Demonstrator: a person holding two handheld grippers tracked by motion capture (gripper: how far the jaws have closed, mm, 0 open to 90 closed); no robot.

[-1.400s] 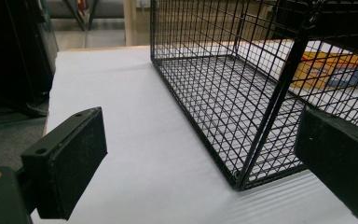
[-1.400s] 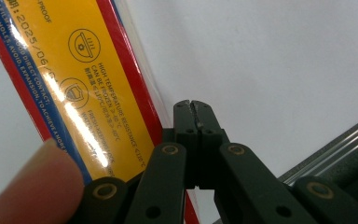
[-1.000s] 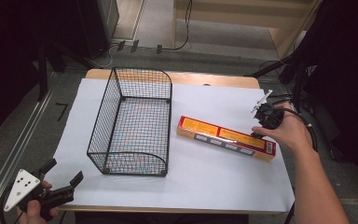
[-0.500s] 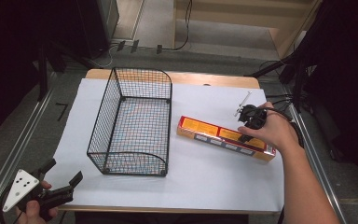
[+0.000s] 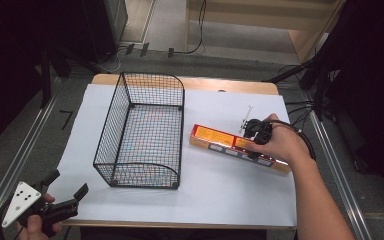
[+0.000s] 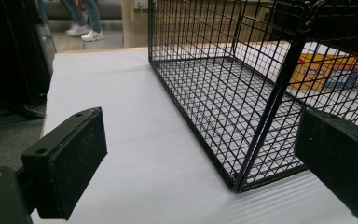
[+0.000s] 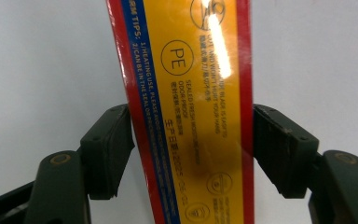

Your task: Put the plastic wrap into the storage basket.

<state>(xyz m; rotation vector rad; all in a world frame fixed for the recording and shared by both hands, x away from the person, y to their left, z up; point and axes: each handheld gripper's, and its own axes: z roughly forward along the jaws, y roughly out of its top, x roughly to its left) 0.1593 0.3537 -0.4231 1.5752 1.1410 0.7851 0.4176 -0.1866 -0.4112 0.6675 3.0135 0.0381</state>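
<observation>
Long flat box, orange face with red and blue edges, printed "PE" and "sealed fresh" (looks like a cling-film or food-bag carton) (image 5: 238,147), lies flat on the white sheet just to the right of the wire basket (image 5: 145,132), apart from it. Its long axis runs slantwise away from the basket's near right corner, one end close to the basket wall, the other toward the table's right edge. Right gripper (image 5: 254,142) sits over the half of the box farther from the basket, pointing down, jaws straddling the short width, square across the long axis. In the right gripper view the box (image 7: 189,107) runs up between the two pads (image 7: 109,149); each pad stands at a long edge, touching or nearly so, but I cannot tell that they press, so I log the jaws as spread about the box, not yet clenched. Judgement: closing across the width is the move in hand; the box then goes left into the basket. Left gripper (image 5: 55,197) rests off the basket's near left corner, jaws wide apart and empty, well apart from the box; right hand is far nearer. Left gripper view adds the basket (image 6: 242,93) seen low, empty, with the box (image 6: 326,70) visible through the mesh beyond it.
</observation>
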